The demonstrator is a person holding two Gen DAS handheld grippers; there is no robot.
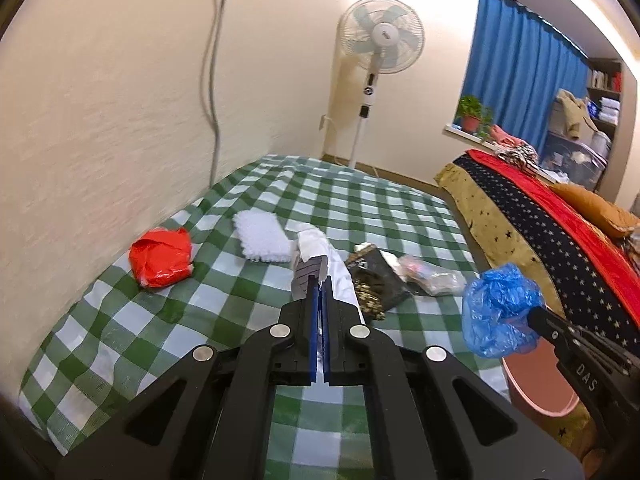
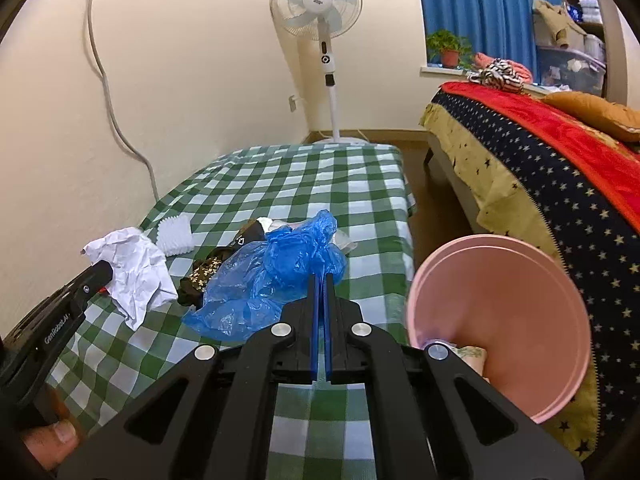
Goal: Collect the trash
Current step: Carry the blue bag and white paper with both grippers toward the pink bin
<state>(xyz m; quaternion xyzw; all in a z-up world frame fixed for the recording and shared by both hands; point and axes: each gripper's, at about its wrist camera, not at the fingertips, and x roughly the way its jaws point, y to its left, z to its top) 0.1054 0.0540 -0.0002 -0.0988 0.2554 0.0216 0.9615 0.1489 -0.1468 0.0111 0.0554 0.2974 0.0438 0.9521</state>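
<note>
On the green-checked bed (image 1: 120, 320), going from the left, a red plastic bag (image 1: 162, 258) lies near the wall; only the left wrist view shows it, since in the right wrist view it sits behind the crumpled white paper (image 2: 132, 268). Next comes a white bumpy pad (image 1: 262, 240), whole in the left view and partly covered by the paper in the right. The left hand-held gripper (image 1: 319, 280) has its jaws pressed together, pinching that paper, whose lower part is hidden behind its own fingers in the left view. Just beyond lie a dark patterned wrapper (image 1: 372, 280) and a clear plastic wrapper (image 1: 434, 276), both mostly hidden by the blue bag in the right view. The right hand-held gripper (image 2: 322, 280) is clamped on a blue plastic bag (image 2: 276, 280), held above the bed. The pink bucket (image 2: 500, 320) stands at the bed's right edge; the right view shows its open inside, with something at the bottom too obscured to identify, while the left view shows only a cut-off slice of rim. A thumb (image 2: 60, 436) appears in the right view's lower left corner.
</note>
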